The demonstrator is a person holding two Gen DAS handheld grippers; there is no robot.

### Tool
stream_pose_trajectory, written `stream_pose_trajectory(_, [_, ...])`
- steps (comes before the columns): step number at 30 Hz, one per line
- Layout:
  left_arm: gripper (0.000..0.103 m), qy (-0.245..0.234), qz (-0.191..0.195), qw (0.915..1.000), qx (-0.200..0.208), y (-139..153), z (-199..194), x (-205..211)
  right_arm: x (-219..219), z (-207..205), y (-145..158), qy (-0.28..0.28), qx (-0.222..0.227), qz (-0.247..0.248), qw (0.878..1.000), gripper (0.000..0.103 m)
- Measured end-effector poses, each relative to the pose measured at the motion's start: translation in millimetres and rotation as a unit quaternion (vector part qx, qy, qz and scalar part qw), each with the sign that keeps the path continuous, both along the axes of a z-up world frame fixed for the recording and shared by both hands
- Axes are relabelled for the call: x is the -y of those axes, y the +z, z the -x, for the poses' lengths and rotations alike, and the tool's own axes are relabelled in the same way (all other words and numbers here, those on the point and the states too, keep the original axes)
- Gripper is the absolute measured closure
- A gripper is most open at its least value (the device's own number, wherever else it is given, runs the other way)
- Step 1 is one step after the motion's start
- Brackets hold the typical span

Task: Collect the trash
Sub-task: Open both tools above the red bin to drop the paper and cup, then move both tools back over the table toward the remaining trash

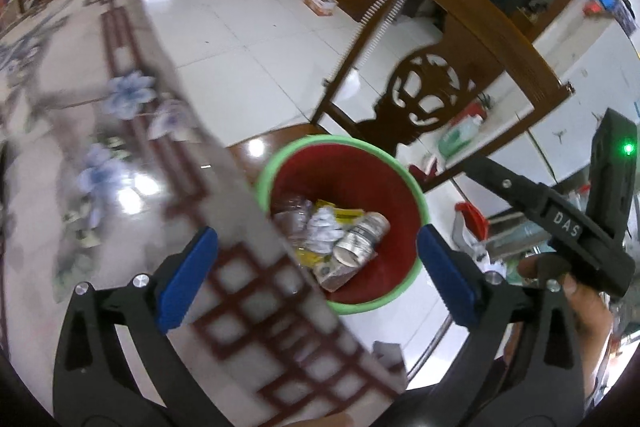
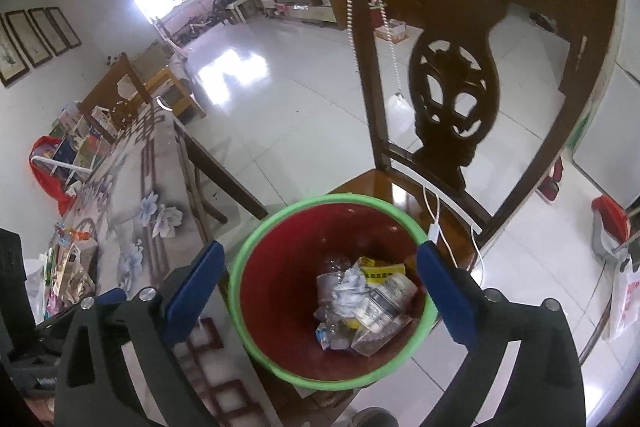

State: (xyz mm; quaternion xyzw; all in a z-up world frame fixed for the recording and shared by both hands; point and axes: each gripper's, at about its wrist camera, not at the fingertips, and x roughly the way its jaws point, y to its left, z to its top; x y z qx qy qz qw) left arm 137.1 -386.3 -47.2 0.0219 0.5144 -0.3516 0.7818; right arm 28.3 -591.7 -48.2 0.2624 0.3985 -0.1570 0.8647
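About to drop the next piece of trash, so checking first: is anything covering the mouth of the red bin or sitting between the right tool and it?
Nothing visible blocks it. The red bin stands open-topped on the chair seat, directly below the open right tool, with trash only at its bottom.

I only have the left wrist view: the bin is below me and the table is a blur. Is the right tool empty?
Observer: Yes. The right tool is open over the bin, with nothing between its fingers.
Operator: Anything left on the table?
Observer: A paper bag among loose packets near its edge; I can't tell if it's trash.
Operator: Hazards near the bin?
Observer: A white cable lies on the chair seat, beside the rim.
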Motion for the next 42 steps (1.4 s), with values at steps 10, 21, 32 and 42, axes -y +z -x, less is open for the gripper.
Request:
stream_pose_trajectory(10, [0.006, 0.081, 0.008, 0.9957, 0.045, 36, 12, -106, -82, -32, 33, 0.084, 0.027, 0.040, 0.995, 0.009])
stream_pose_trajectory(21, [0.005, 0.178, -0.008, 0.9815, 0.069, 52, 19, -252, -220, -76, 50, 0.211, 0.030, 0.075, 0.974, 0.008])
stream_pose_trajectory(32, [0.005, 0.272, -0.033, 0.9592, 0.071, 49, -11, -377, -326, -111, 34, 0.298, 0.019, 0.088, 0.950, 0.008])
stream_pose_trajectory(42, [0.005, 0.313, -0.070, 0.9454, 0.059, 27, -76, -450, -388, -146, 14, 0.347, 0.002, 0.097, 0.933, 0.008])
